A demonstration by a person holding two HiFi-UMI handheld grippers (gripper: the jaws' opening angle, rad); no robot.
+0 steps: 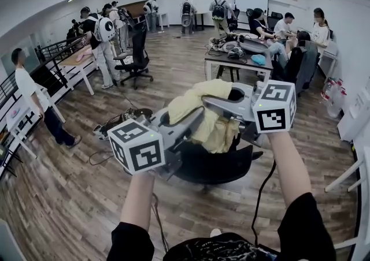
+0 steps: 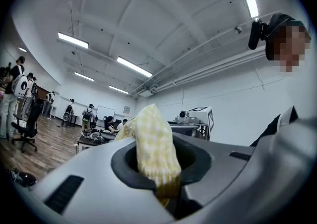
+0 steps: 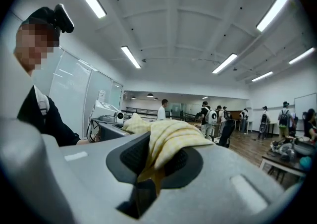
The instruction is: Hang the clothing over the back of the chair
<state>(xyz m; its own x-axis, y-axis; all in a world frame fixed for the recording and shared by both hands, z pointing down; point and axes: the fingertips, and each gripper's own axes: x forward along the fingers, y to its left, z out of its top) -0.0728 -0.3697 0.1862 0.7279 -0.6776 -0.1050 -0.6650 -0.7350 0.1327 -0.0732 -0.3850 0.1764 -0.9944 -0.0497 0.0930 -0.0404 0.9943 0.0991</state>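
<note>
While both hang above the black chair [image 1: 215, 166], the left gripper [image 1: 193, 120] pinches one bunch of the yellow checked clothing [image 1: 191, 101], and the right gripper [image 1: 213, 103] clamps another, with the cloth bundled between them.

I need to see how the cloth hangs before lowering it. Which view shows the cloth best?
The head view: the yellow cloth bunches between the left gripper and right gripper, above the black chair. Each gripper view shows only a checked fold pinched in its own jaws; the rest is out of frame.
</note>
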